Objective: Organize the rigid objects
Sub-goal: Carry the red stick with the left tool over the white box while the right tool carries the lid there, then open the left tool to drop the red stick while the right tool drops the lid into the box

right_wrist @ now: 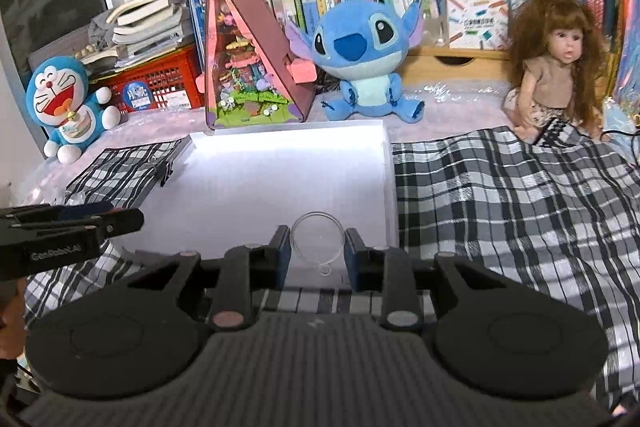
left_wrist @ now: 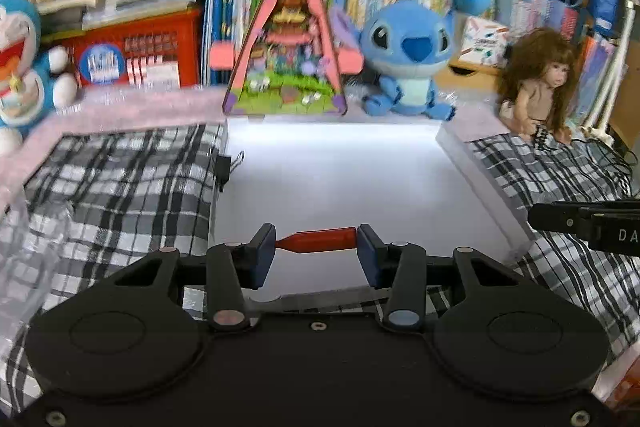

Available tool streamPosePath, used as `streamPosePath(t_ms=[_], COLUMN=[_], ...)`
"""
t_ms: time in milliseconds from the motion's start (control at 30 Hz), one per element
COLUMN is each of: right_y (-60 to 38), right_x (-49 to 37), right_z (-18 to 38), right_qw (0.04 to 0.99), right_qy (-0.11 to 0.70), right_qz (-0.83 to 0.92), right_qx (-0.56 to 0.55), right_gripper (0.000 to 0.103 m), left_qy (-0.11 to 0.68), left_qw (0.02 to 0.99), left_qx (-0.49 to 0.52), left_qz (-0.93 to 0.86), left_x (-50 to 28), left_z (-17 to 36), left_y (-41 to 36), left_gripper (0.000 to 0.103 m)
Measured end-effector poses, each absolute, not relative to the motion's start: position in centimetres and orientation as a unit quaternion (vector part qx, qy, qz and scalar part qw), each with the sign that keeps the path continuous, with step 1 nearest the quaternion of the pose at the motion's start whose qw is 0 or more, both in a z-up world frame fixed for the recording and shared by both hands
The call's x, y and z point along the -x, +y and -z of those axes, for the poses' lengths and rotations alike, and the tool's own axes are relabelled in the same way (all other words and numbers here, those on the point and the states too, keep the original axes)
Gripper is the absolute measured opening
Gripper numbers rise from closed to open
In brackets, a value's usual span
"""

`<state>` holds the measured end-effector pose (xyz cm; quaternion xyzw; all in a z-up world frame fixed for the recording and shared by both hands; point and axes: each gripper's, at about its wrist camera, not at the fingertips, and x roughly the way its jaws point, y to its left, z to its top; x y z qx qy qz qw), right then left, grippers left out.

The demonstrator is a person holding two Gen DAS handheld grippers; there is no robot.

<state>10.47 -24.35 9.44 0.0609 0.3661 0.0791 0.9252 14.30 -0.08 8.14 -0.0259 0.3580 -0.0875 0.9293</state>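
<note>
1. While the white board (left_wrist: 332,187) lies flat on the checked cloth (left_wrist: 120,187), the left gripper (left_wrist: 317,241) is clamped on a red tapered piece (left_wrist: 320,241), held crosswise between its blue pads above the board's near end.
2. Above the same near end of the board, the right gripper (right_wrist: 316,247) pinches a clear round lid (right_wrist: 317,245) edge-on, a small loop hanging from the lid's lower rim.
3. Beyond the board's far edge stands a pink triangular toy house (right_wrist: 248,67), with a blue plush (right_wrist: 360,67) just right of it.
4. Right of the board, near the far end of the cloth, sits a long-haired doll (right_wrist: 556,67).
5. Far left of the board sits a blue-and-white cat plush (right_wrist: 68,107).
</note>
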Motion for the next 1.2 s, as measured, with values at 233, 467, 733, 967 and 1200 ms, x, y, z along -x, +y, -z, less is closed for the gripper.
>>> streamPosePath(t_ms=[233,467,733,967,1200], right_y=[-23.5,-22.3,-21.8,-21.1,-20.8], right_x=[-14.8,-16.9,-17.9,-18.0,-17.8], right_z=[-8.0,-5.7,-3.8,-2.8,-2.6], right_qw=[0.901,0.887,0.883,0.882,0.886], right_qy=[0.421,0.453,0.462,0.464,0.457], right_qz=[-0.074,-0.066,-0.063,-0.069,-0.072], right_qx=[-0.069,-0.057,-0.056,-0.045,-0.034], right_gripper=[0.034,0.034,0.034,0.034,0.036], left_qy=[0.406,0.422,0.428,0.416,0.403], left_qw=[0.911,0.905,0.902,0.909,0.914], left_qx=[0.034,0.03,0.023,0.002,-0.011], left_qz=[0.068,0.05,0.043,0.044,0.04], left_x=[-17.8,-19.0,-19.5,-19.2,-18.8], left_z=[-6.0,-4.1,-2.5,-2.0,-1.7], left_y=[-0.2,-0.3,-0.6,-1.1,-1.4], left_gripper=[0.042,0.042,0.042,0.042,0.042])
